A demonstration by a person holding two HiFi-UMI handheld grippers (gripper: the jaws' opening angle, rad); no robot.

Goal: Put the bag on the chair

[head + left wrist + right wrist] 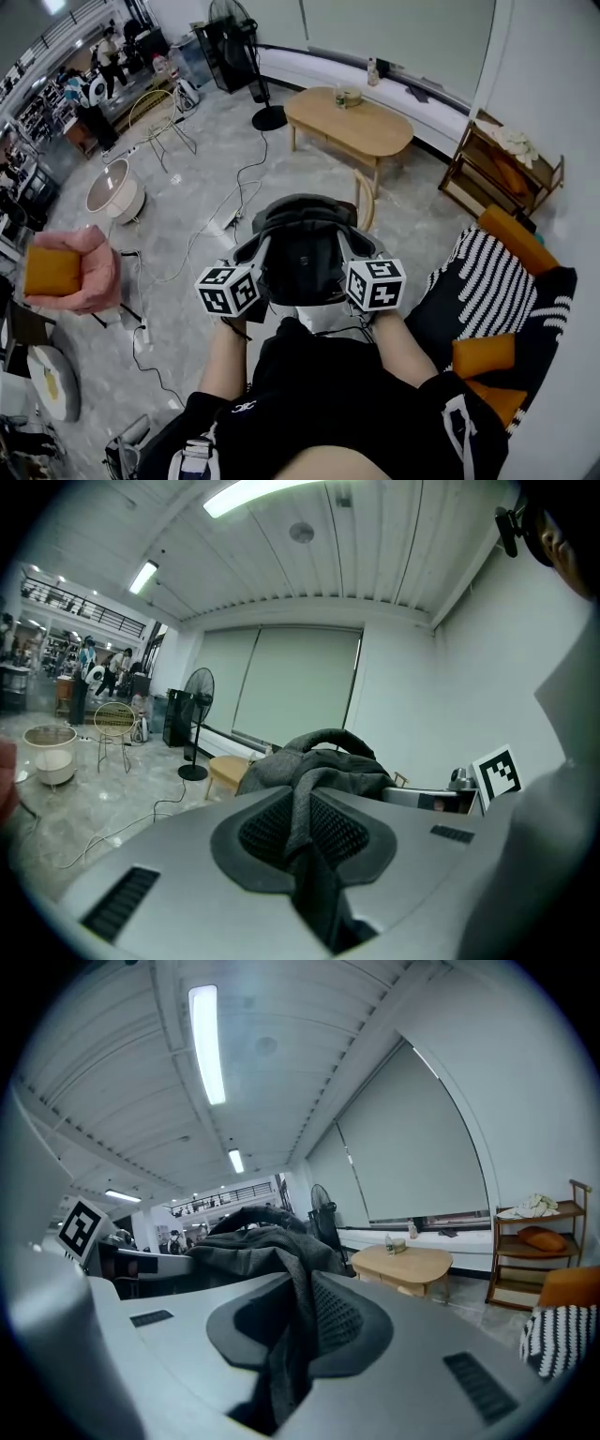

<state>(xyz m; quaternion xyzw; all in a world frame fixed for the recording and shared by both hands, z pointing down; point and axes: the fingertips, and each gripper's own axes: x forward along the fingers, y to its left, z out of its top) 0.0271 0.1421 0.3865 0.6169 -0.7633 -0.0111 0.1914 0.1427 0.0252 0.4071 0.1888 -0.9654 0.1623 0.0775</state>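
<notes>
A dark grey bag hangs in the air in front of me, held at both sides. My left gripper is shut on a fold of the bag's fabric, which runs down between its pads. My right gripper is likewise shut on the bag's cloth, pinched between its pads. A curved wooden chair back shows just behind the bag, and the bag hides the rest of that chair.
A pink armchair with an orange cushion stands left. A black-and-white striped seat with orange cushions stands right. Ahead are a wooden coffee table, a standing fan, a wooden shelf and cables on the floor.
</notes>
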